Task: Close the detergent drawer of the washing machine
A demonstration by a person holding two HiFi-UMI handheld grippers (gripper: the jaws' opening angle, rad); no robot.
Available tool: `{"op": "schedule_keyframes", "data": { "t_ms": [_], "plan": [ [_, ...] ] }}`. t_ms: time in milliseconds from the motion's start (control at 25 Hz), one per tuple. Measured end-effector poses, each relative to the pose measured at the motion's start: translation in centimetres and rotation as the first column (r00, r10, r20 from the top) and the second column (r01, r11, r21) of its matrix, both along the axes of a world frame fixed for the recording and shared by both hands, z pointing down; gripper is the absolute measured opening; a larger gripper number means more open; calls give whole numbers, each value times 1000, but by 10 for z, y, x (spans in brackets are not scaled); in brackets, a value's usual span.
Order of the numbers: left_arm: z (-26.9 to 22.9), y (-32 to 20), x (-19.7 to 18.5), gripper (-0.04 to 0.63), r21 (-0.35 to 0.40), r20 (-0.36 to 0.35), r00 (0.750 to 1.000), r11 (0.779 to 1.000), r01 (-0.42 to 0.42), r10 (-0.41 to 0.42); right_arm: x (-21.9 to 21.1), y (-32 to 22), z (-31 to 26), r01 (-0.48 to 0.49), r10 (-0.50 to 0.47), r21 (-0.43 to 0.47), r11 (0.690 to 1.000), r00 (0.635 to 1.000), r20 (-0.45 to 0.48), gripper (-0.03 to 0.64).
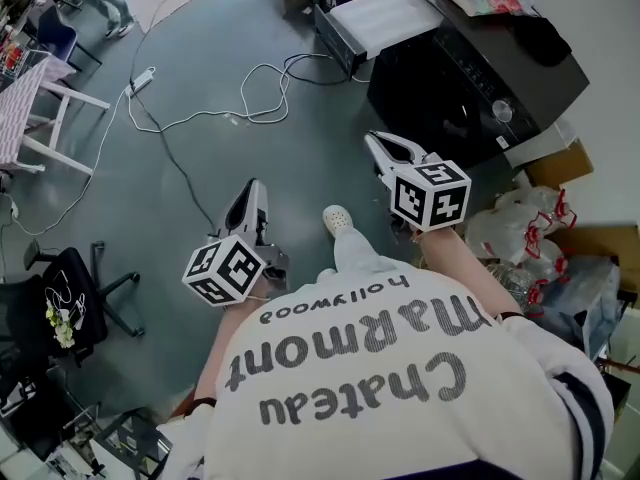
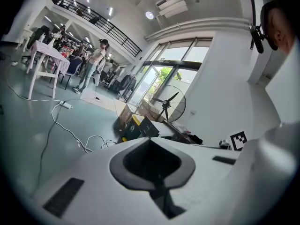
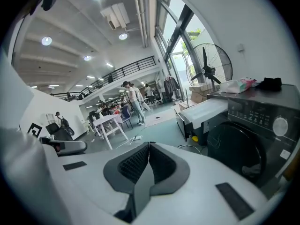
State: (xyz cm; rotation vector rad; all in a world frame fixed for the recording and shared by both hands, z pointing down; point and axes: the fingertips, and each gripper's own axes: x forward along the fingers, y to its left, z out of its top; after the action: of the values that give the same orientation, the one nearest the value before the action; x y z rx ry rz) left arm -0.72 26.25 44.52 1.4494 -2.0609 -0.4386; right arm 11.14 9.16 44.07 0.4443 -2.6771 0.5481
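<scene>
Left tool (image 1: 253, 188) and right tool (image 1: 376, 142) both have jaws together, clear of the washing machine (image 1: 470, 78), whose detergent drawer (image 1: 385, 16) stands pulled out

Two grippers: left gripper (image 1: 254, 192), right gripper (image 1: 379, 145). One black washing machine (image 1: 470, 78) ahead of the right gripper, with one detergent drawer (image 1: 385, 18). One pedestal fan (image 3: 206, 68) beyond it. Off to the left gripper's left: one white table (image 1: 40, 108), one power strip (image 1: 140, 80), one black office chair (image 1: 70, 298).
</scene>
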Motion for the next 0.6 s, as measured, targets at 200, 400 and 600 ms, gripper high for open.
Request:
{"op": "schedule_keyframes", "data": {
  "t_ms": [200, 400, 600],
  "plan": [
    [-9, -38, -38, 8, 20, 11, 999, 999, 49, -50, -37, -40, -8, 45, -45, 26, 999, 999, 2, 31],
    [-32, -78, -69, 8, 56, 55, 996, 996, 62, -65, -72, -76, -29, 78, -80, 48, 996, 996, 33, 31],
    [-42, -108, -86, 8, 68, 81, 993, 995, 78, -83, -89, -108, -32, 102, -105, 67, 993, 994, 36, 31]
  ]
}}
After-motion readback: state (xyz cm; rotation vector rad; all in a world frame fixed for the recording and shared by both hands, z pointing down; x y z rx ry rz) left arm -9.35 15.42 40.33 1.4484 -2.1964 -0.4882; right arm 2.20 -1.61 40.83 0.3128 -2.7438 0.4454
